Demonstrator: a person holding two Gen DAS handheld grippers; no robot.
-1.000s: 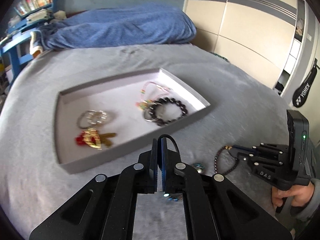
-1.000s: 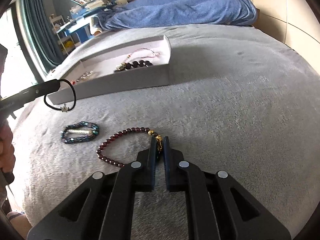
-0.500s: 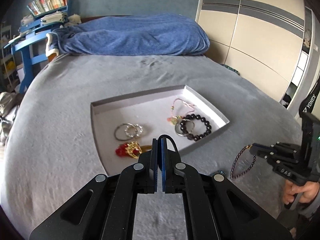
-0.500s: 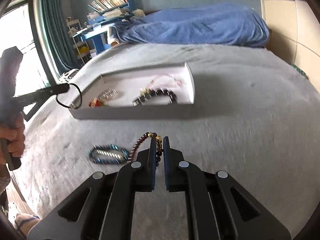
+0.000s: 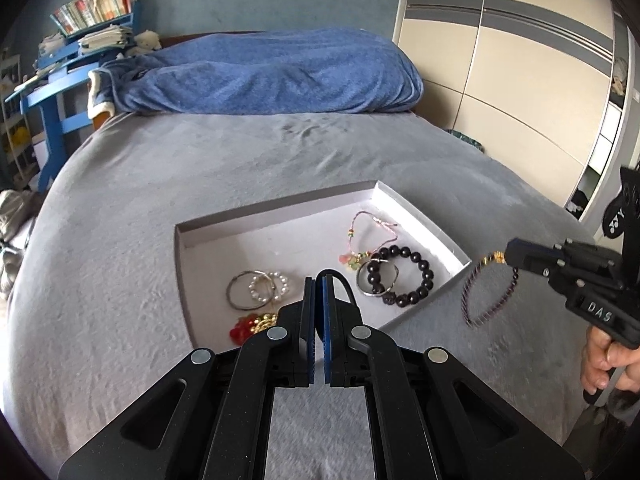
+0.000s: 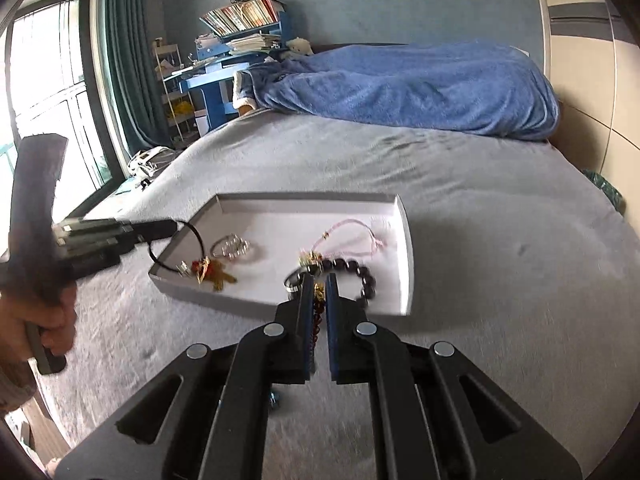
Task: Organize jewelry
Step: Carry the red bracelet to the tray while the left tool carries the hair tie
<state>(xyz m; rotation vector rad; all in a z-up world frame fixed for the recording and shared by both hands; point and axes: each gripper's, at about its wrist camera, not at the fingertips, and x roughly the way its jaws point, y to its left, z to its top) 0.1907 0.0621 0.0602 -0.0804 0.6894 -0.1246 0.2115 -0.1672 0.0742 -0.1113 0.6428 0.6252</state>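
Note:
A white tray [image 5: 424, 216] lies on the grey bed and holds a black bead bracelet [image 5: 420, 276], a pink cord bracelet [image 5: 370, 222], rings with pearls [image 5: 256, 288] and a red and gold piece [image 5: 250, 324]. My left gripper [image 5: 316, 280] is shut on a black cord loop [image 5: 344, 280] over the tray's near edge; the loop also shows in the right wrist view [image 6: 198, 240]. My right gripper [image 6: 319, 280] is shut on a dark red bead bracelet [image 6: 318, 316], which hangs in the air just right of the tray in the left wrist view [image 5: 486, 292].
A blue blanket [image 5: 272, 72] lies heaped at the head of the bed. A blue desk with books [image 5: 72, 52] stands at the far left. Wardrobe doors [image 5: 520, 80] run along the right. A small bluish piece [image 6: 274, 398] shows on the bed under my right gripper.
Both grippers have lifted and moved toward the tray. The dark red bracelet has come up off the bed and now hangs by the tray's right corner. The black cord loop now hangs over the tray.

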